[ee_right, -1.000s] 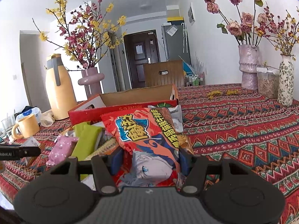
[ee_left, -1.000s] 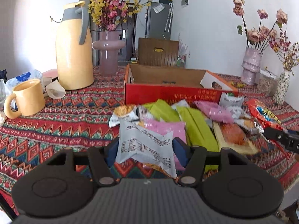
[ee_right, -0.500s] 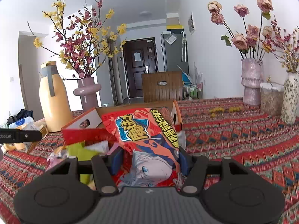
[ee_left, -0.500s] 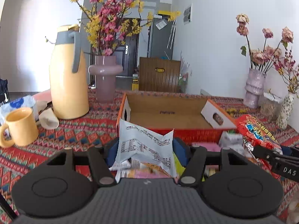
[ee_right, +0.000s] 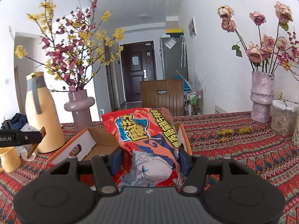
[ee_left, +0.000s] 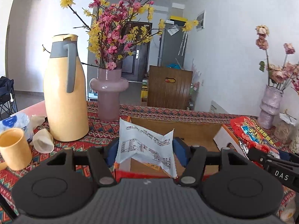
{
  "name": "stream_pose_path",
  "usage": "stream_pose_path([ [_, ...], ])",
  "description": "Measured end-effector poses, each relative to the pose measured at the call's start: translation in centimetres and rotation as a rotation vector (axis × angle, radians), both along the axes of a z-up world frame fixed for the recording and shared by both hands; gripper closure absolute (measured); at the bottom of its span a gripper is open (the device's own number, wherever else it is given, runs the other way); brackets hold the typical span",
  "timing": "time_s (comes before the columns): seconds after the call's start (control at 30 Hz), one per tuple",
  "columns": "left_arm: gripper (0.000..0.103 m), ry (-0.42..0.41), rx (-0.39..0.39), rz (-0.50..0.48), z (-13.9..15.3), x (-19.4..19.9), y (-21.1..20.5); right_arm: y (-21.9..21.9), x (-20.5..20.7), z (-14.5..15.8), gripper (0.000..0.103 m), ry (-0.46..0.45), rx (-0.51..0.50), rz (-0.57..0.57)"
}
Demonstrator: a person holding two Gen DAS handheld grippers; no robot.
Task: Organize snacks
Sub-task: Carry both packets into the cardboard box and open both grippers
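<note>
Both packets have risen off the pile on the surface [ee_right: 243, 149] and now hang over the open cardboard box [ee_left: 186, 128]. The left gripper [ee_left: 145, 150] pinches a white printed packet [ee_left: 145, 141]; the right gripper [ee_right: 149, 158] pinches a red snack bag [ee_right: 145, 130] (cartoon face showing).

My view of a bright white-walled room behind the counter

Ahead of me a dark brown panelled door [ee_right: 139, 72] closes the hallway, with a tall grey metal cabinet [ee_right: 172, 57] to its right and a brown slatted wooden chair back [ee_right: 161, 93] in front. My counter wears a red woven cloth with zigzag patterns [ee_right: 243, 145]. Daylight washes the left wall pale. A round white ceiling lamp [ee_right: 144, 16] sits overhead, and a black folding chair [ee_left: 6, 91] stands on the light floor at far left.
</note>
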State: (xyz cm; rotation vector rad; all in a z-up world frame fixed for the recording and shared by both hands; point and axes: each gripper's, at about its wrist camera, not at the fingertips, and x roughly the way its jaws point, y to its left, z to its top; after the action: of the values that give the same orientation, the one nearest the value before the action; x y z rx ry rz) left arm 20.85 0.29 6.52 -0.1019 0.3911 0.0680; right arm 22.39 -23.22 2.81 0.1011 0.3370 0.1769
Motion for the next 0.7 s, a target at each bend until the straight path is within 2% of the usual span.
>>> stream_pose_path([
  [0.33, 0.041, 0.069, 0.002, 0.045, -1.6, 7.7, -0.1, 1.6, 8.2, 0.6, 0.044, 0.062, -0.015, -0.026],
  [0.43, 0.041, 0.086, -0.013, 0.042, -3.1, 8.9, 0.1, 2.1, 10.3, -0.3, 0.044, 0.092, -0.020, -0.034],
  [0.63, 0.041, 0.104, -0.023, -0.002, -5.2, 9.9, -0.3, 2.3, 11.9, -3.1, 0.044, 0.141, -0.018, -0.021],
  [0.67, 0.037, 0.105, -0.028, -0.004, -5.3, 9.9, -0.2, 2.4, 12.2, -3.4, 0.044, 0.148, -0.023, -0.021],
  [0.7, 0.029, 0.102, -0.039, -0.004, -5.4, 9.8, 0.0, 2.5, 12.4, -3.7, 0.044, 0.157, -0.028, -0.020],
])
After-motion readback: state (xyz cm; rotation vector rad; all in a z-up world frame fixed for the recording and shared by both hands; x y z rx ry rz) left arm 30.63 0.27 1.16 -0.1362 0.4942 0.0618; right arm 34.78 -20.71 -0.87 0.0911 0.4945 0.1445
